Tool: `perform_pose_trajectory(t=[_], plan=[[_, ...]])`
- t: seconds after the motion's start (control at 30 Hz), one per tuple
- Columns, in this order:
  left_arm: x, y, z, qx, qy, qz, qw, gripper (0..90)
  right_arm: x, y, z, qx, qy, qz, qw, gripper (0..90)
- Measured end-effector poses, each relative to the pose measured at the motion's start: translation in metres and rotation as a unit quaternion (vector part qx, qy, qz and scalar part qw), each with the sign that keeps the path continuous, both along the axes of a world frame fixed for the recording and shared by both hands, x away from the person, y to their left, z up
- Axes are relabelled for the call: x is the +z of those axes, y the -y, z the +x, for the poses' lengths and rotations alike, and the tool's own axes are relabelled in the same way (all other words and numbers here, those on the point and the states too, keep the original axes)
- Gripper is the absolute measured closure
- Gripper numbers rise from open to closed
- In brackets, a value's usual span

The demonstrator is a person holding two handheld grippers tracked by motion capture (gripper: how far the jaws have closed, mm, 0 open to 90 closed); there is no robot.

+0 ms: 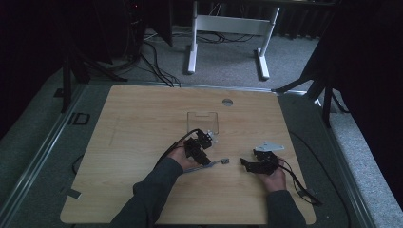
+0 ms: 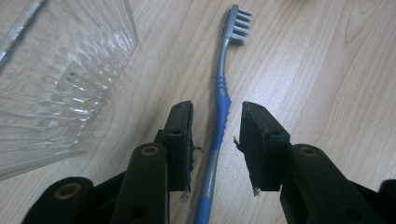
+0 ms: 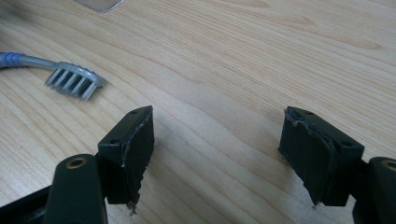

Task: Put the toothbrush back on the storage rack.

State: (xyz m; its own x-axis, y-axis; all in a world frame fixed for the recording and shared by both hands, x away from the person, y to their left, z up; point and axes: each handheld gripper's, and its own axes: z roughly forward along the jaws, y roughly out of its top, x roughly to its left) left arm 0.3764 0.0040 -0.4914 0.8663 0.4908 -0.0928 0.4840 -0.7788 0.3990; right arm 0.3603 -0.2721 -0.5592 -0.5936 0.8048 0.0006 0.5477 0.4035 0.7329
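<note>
Pale wood grain covers the table (image 1: 142,123), which sits on a dim grey carpeted floor with a white desk frame (image 1: 228,28) standing at the far side. Nearest the person, the right gripper (image 3: 219,140) rests low over bare wood with its jaws spread wide and nothing between them; in the high view it lies at the right (image 1: 259,164), apart from the work. Just beyond it, the left gripper (image 2: 215,135) straddles the blue-and-grey toothbrush (image 2: 219,116), which lies flat on the table, bristle head (image 1: 225,161) pointing toward the right gripper. The left jaws stand about half open, one on each side of the blue handle, and a gap shows between each pad and the plastic, so nothing is gripped yet. Farther off, a clear ribbed plastic box (image 2: 51,74) stands just beside the left gripper, toward the table's far edge.

The step in hand looks like picking up the toothbrush, probably to put it in the box. The next move calls for closing the left jaws squarely on the narrow handle, centred so it does not roll or pivot, then lifting it level.
</note>
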Motion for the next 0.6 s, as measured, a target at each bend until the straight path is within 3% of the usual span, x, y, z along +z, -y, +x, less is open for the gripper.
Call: perform_pose_trajectory(t=[0.6], plan=[[-0.0083, 0.0095, 0.0035, -0.014, -0.019, 0.036, 0.9991, 67.6, 0.0000, 0.0000, 0.0000, 0.000, 0.000, 0.000, 1.0000, 25.6]])
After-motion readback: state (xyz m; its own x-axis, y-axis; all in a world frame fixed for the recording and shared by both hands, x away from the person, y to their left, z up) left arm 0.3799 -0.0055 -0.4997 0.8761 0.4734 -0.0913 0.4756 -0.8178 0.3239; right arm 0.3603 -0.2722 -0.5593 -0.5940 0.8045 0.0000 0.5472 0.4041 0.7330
